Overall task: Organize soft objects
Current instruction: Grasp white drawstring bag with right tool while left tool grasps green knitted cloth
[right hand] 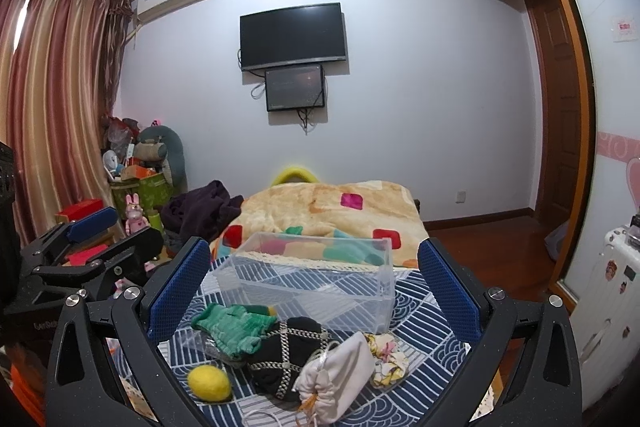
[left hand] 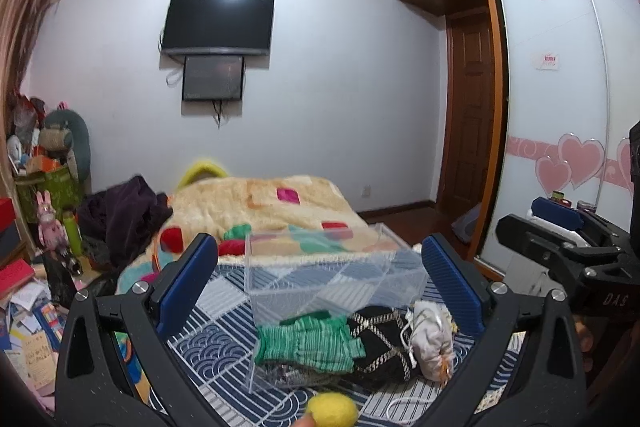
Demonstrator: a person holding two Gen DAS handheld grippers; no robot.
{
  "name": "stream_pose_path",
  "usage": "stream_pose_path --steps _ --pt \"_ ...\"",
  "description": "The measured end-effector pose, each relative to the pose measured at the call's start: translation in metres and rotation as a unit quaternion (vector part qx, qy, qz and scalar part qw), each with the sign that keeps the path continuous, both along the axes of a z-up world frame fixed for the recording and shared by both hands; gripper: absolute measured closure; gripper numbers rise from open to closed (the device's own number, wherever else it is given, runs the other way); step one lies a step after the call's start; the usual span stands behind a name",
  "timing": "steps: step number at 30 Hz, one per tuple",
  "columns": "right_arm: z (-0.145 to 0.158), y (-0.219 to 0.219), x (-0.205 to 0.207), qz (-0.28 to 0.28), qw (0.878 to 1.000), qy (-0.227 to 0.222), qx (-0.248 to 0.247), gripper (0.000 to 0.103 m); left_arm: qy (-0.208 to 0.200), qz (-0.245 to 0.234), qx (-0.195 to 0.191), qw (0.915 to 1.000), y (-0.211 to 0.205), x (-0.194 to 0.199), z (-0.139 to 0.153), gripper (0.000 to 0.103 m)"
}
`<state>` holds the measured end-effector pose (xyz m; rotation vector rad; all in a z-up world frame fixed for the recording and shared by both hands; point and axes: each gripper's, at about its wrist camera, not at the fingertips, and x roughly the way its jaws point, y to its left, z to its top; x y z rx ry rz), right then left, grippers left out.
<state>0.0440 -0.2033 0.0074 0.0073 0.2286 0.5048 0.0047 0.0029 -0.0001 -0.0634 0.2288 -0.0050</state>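
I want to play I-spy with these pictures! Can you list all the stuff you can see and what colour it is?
clear box: 1, see-through, on the blue patterned cloth, nothing inside
green knit piece: 1, green, in front of the box, left
black pouch: 1, black with silver chain crosses, middle of the pile
white drawstring bag: 1, off-white, lying beside the black pouch
floral scrunchie: 1, cream and yellow, right of the bag
yellow ball: 1, yellow, fuzzy, front left
blanket: 1, beige with coloured squares, behind the box
TV: 1, black, on the wall
left tool: 1, black with blue pads, open
right tool: 1, black with blue pads, open
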Motion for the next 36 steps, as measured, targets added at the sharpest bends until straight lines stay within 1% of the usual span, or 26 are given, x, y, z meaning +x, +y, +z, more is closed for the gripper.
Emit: stream_pose_path --steps 4,7,8,9,11,13,15,16,18,20,21,25,26,27,29,31,33,34,35,36 --pt "-0.014 -0.006 0.012 -0.002 1.0 0.03 -0.01 0.0 0.044 -0.006 -0.023 0.9988 0.012 0.016 -0.02 0.0" --pt "-0.033 -0.01 0.025 -0.005 0.998 0.065 -0.018 0.0 0.081 -0.006 -0.03 0.9962 0.019 0.03 -0.039 0.0" --pt "-0.041 -0.011 0.031 -0.006 0.996 0.082 -0.023 0.0 0.09 -0.005 -0.031 0.9954 0.021 0.034 -0.044 0.003" --pt "-0.047 -0.012 0.034 -0.007 0.995 0.092 -0.026 0.0 0.099 -0.002 -0.03 0.9946 0.021 0.037 -0.051 0.009" --pt "-0.055 -0.014 0.039 -0.011 0.993 0.11 -0.032 0.0 0.12 0.0 -0.022 0.9925 0.022 0.045 -0.063 0.016" --pt "-0.065 -0.017 0.043 -0.01 0.991 0.129 -0.036 0.003 0.137 0.002 -0.019 0.9904 0.022 0.053 -0.076 0.018" --pt "-0.077 -0.017 0.044 0.006 0.987 0.154 -0.042 0.015 0.153 0.0 -0.022 0.9881 0.024 0.059 -0.086 0.025" --pt "-0.081 -0.016 0.044 0.01 0.986 0.162 -0.047 0.016 0.162 -0.004 -0.025 0.9865 0.024 0.062 -0.092 0.026" --pt "-0.093 -0.014 0.044 0.014 0.982 0.177 -0.061 0.019 0.177 -0.012 -0.03 0.9837 0.023 0.068 -0.101 0.035" --pt "-0.101 -0.014 0.044 0.018 0.979 0.191 -0.066 0.023 0.191 -0.02 -0.033 0.9809 0.022 0.073 -0.109 0.041" --pt "-0.103 -0.014 0.046 0.017 0.978 0.196 -0.064 0.026 0.197 -0.023 -0.035 0.9796 0.022 0.075 -0.114 0.041" --pt "-0.108 -0.021 0.052 0.027 0.975 0.219 -0.039 0.031 0.204 -0.034 -0.048 0.9772 0.023 0.082 -0.122 0.041" --pt "-0.109 -0.021 0.053 0.032 0.973 0.224 -0.035 0.037 0.206 -0.039 -0.052 0.9763 0.023 0.083 -0.123 0.042" --pt "-0.111 -0.02 0.054 0.035 0.972 0.231 -0.033 0.042 0.21 -0.045 -0.057 0.975 0.024 0.084 -0.126 0.046" --pt "-0.116 -0.02 0.057 0.041 0.969 0.243 -0.032 0.045 0.219 -0.056 -0.066 0.9719 0.025 0.087 -0.131 0.051" --pt "-0.122 -0.017 0.059 0.046 0.965 0.257 -0.031 0.053 0.218 -0.053 -0.064 0.9723 0.024 0.087 -0.132 0.059" --pt "-0.124 -0.015 0.058 0.048 0.964 0.262 -0.029 0.064 0.219 -0.051 -0.06 0.9724 0.024 0.086 -0.132 0.083" --pt "-0.123 -0.016 0.055 0.048 0.964 0.259 -0.029 0.068 0.221 -0.052 -0.061 0.972 0.023 0.085 -0.132 0.087" --pt "-0.121 -0.013 0.055 0.049 0.965 0.255 -0.029 0.075 0.221 -0.051 -0.062 0.972 0.023 0.084 -0.132 0.091" --pt "-0.119 -0.012 0.055 0.051 0.966 0.253 -0.029 0.079 0.219 -0.052 -0.06 0.9725 0.023 0.083 -0.132 0.094"
